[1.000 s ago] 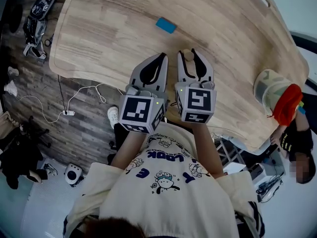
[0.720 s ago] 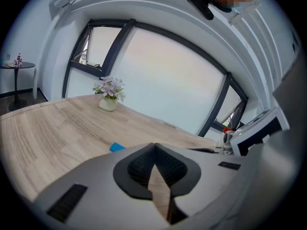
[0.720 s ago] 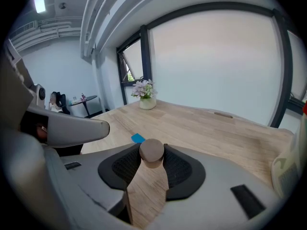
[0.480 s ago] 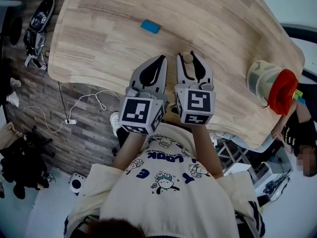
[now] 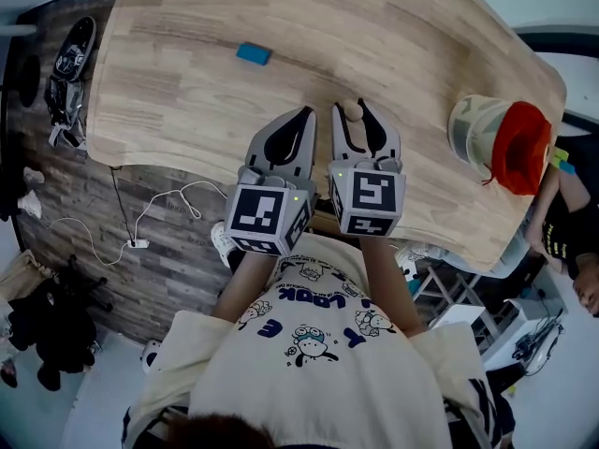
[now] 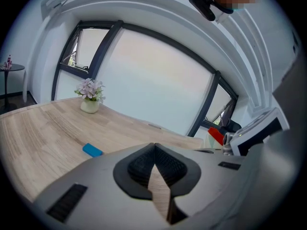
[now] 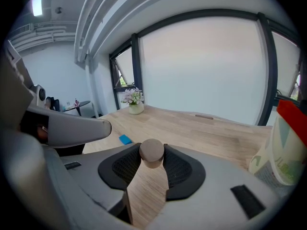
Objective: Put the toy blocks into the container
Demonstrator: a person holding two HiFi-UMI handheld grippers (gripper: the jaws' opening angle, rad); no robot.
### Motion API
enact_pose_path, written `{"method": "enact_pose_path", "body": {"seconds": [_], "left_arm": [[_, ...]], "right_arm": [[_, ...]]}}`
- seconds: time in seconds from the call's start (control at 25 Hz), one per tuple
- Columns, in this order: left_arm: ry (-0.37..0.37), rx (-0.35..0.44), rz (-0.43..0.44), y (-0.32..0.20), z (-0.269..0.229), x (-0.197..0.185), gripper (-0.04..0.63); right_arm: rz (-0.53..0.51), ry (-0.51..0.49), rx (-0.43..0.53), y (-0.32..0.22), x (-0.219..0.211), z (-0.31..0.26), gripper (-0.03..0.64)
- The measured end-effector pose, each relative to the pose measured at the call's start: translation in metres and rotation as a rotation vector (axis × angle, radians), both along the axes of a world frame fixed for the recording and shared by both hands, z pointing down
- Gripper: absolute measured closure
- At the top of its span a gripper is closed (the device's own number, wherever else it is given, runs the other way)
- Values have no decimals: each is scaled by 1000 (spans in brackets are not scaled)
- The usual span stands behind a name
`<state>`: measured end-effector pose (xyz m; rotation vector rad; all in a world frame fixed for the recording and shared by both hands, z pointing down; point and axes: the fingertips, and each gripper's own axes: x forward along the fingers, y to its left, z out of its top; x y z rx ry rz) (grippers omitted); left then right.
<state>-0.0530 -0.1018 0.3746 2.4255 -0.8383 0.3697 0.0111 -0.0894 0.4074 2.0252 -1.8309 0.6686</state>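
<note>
Pale wooden surface [image 5: 187, 82] carries a loose blue block [image 5: 254, 54] at left and the red-topped container [image 5: 477, 134] near its right edge. Right gripper [image 5: 353, 108] jaws, part open, clamp a round wooden block [image 7: 151, 152], judged light, rigid, smooth and apt to roll, best pinched across its curved side; left gripper [image 5: 305, 112] jaws are closed, empty. Only the gripper views show a flower pot [image 6: 89, 105] at the far end.

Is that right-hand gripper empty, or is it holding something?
Holding: a round wooden block is pinched between the right gripper's fingers.
</note>
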Motion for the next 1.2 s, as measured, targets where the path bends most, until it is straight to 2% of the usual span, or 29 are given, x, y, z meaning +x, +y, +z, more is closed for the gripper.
{"method": "enact_pose_path", "body": {"seconds": [0.64,1.2], "left_arm": [[4,43,101,44,-16,61,565],[13,81,172,81,-29,114,565]], "right_arm": [[114,3,32,51,63,-15,454],[168,22,91,84,114,-40,454]]}}
